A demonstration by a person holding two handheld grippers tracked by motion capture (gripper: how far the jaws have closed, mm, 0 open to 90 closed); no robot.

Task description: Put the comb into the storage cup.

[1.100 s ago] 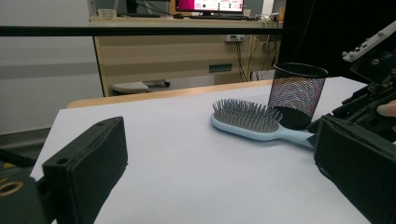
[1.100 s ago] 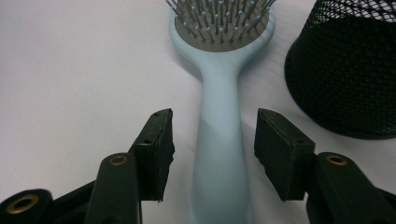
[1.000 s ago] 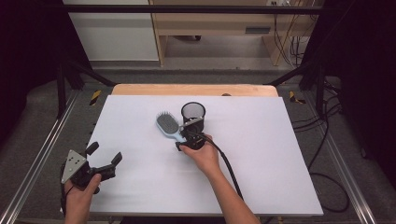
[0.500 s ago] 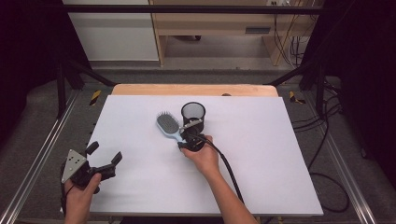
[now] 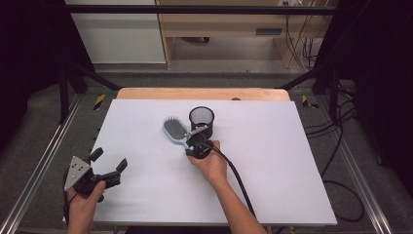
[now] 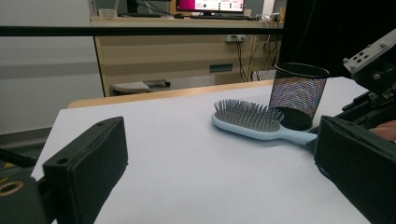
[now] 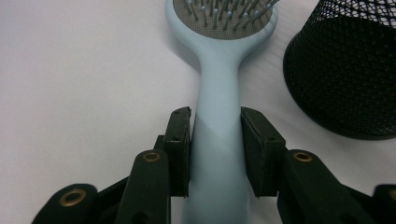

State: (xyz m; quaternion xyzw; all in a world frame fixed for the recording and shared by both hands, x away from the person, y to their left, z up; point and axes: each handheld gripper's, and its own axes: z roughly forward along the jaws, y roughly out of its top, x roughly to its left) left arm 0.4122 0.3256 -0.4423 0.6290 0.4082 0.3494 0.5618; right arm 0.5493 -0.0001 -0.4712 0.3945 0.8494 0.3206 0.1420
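A light blue hairbrush [image 5: 174,130] lies bristles up on the white table, its handle pointing toward the person. Right beside it stands a black mesh cup [image 5: 201,119]. My right gripper [image 5: 191,143] sits at the handle end. In the right gripper view its jaws have just been closing on the handle [image 7: 219,93], and both pads now press its sides; the mesh cup [image 7: 345,70] is at the right. My left gripper [image 5: 109,158] rests open at the table's front left corner, holding nothing. It faces the hairbrush [image 6: 247,121] and the cup [image 6: 296,91].
The white table sheet [image 5: 292,161] ends in a wooden strip [image 5: 202,93] at the far edge. Metal rails [image 5: 44,161] run along both sides, and cables [image 5: 341,146] lie on the floor at the right. A black cable [image 5: 238,180] trails from the right gripper.
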